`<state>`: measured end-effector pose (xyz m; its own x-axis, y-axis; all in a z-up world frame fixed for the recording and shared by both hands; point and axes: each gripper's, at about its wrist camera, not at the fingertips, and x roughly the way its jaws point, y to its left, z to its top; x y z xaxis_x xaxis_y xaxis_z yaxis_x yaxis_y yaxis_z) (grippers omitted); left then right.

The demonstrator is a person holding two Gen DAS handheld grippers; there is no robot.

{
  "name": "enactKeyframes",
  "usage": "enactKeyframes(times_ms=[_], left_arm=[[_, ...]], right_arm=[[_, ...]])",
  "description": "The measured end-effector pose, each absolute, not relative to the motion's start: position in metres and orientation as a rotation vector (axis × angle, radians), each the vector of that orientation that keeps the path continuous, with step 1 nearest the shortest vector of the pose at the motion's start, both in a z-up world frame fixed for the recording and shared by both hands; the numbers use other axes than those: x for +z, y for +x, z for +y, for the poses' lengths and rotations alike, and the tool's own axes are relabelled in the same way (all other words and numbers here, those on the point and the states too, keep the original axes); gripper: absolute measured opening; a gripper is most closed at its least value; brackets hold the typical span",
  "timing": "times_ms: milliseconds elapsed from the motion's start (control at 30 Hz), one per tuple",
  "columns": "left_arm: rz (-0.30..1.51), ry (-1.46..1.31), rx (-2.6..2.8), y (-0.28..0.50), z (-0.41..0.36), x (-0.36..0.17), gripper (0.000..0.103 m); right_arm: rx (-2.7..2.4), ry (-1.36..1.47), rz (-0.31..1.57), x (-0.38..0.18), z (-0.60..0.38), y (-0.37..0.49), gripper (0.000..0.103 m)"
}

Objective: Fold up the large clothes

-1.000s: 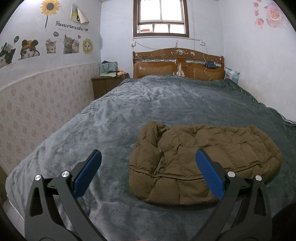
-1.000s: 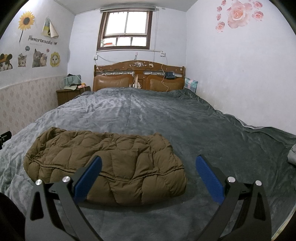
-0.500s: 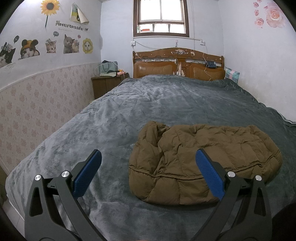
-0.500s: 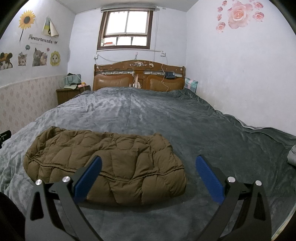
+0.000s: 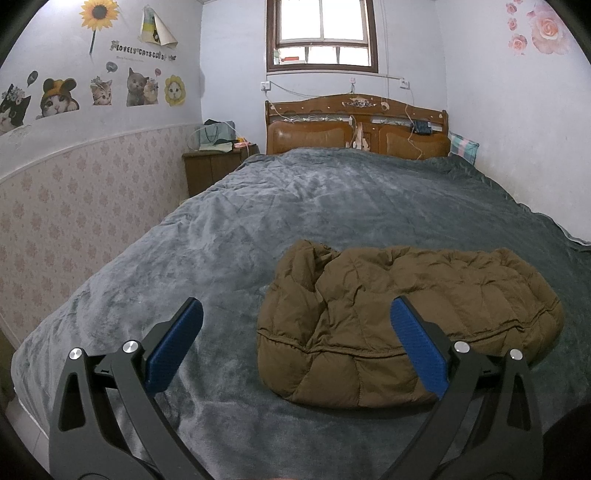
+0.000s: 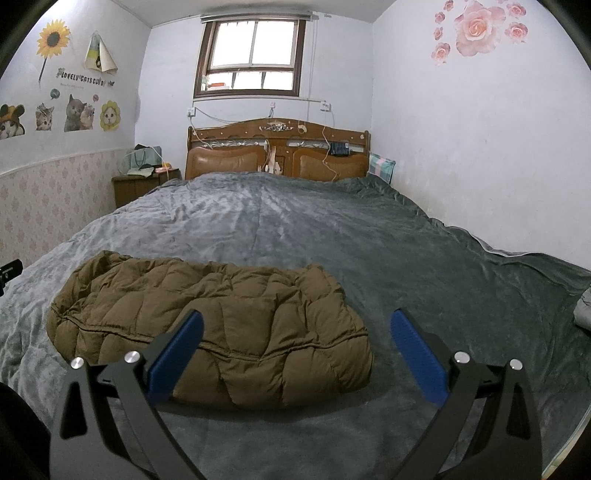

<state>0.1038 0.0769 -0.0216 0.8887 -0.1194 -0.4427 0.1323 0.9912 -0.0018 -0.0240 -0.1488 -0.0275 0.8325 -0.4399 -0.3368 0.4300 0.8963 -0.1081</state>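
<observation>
While nothing shifts across the last second, the left gripper [image 5: 295, 347] and right gripper [image 6: 295, 350] hover spread and empty before the brown jacket [image 5: 402, 325], folded near the bed's [image 5: 332, 206] foot, suggesting folding is done.

A grey blanket [image 5: 332, 206] covers the bed up to a wooden headboard [image 5: 356, 127]. A window [image 6: 253, 55] sits above it. Cat stickers [image 5: 136, 86] line one wall, rose stickers [image 6: 476, 29] the other. A nightstand [image 5: 214, 168] holds bags.
</observation>
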Motion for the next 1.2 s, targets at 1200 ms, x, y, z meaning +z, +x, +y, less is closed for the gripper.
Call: enactKeyframes(times_ms=[1200], left_arm=[[0.52,-0.037,-0.068,0.117,0.093,-0.025,0.1]], right_arm=[[-0.459,-0.026,0.364,-0.028,-0.15,-0.024,0.101]])
